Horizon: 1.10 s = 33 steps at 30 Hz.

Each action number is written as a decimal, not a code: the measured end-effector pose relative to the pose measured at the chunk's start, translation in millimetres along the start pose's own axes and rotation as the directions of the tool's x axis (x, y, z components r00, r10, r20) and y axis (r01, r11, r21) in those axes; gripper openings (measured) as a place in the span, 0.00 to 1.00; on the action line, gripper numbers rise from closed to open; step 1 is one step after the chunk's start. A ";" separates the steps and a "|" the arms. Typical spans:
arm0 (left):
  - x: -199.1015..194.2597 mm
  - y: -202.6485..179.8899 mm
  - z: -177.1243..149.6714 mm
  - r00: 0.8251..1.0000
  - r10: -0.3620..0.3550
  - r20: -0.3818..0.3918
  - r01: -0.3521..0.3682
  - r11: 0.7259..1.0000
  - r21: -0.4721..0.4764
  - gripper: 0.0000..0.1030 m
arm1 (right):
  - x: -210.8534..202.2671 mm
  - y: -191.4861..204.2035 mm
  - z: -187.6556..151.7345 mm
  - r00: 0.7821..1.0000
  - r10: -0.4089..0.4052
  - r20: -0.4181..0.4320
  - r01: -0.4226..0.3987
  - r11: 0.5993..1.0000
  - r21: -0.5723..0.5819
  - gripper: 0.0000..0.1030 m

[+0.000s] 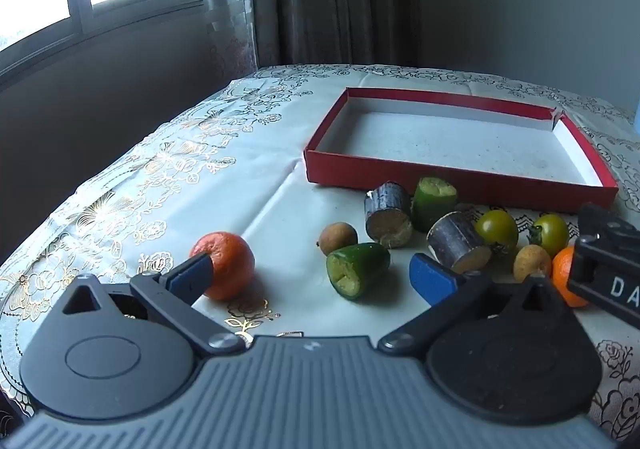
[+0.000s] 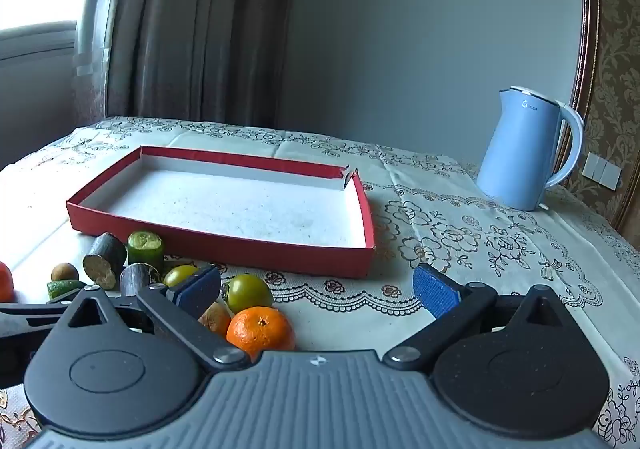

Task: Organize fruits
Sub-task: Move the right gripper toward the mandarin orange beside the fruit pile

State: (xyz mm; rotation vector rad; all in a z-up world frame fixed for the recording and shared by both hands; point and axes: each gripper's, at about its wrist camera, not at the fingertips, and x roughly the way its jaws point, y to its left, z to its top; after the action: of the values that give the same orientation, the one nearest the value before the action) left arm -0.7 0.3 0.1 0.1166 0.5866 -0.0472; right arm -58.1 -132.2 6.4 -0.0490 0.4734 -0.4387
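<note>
A shallow red box (image 1: 452,180) (image 2: 224,245) with a white inside lies empty on the tablecloth. Fruit is scattered in front of it: an orange (image 1: 226,263), a green cut piece (image 1: 358,269), two dark cane pieces (image 1: 388,215) (image 1: 458,245), another green piece (image 1: 434,201), two green tomatoes (image 1: 498,228) (image 1: 552,234) and brown longans (image 1: 338,238). My left gripper (image 1: 312,277) stands open over the green cut piece, its left fingertip in front of the orange. My right gripper (image 2: 318,295) is open above a second orange (image 2: 260,331), a green tomato (image 2: 248,292) and a longan (image 2: 216,319).
A light blue kettle (image 2: 528,149) stands at the back right of the table. Curtains and a window are behind the table's far left edge. The right gripper's body (image 1: 608,273) juts into the left wrist view, partly covering the second orange (image 1: 564,275). Patterned cloth (image 2: 460,233) lies right of the box.
</note>
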 end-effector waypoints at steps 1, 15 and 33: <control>-0.4 0.2 -0.3 1.000 -0.001 0.001 0.001 1.000 -0.001 1.00 | -1.0 0.0 -1.0 1.000 -0.003 0.027 0.003 1.000 0.000 1.00; 7.2 35.4 -5.7 1.000 0.028 0.011 -0.027 0.992 -0.120 1.00 | -12.7 -34.5 -1.8 0.990 0.055 0.131 -0.067 0.993 0.093 1.00; 16.5 61.6 -11.7 0.983 0.162 0.081 -0.140 0.964 -0.225 1.00 | -1.3 -63.3 -14.7 0.978 0.180 0.110 -0.189 0.979 0.081 1.00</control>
State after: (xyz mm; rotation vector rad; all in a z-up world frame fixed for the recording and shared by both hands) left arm 11.4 62.6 -12.8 -0.0554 0.4792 0.1595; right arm -91.0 -188.1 3.1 0.0603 0.3528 -0.2733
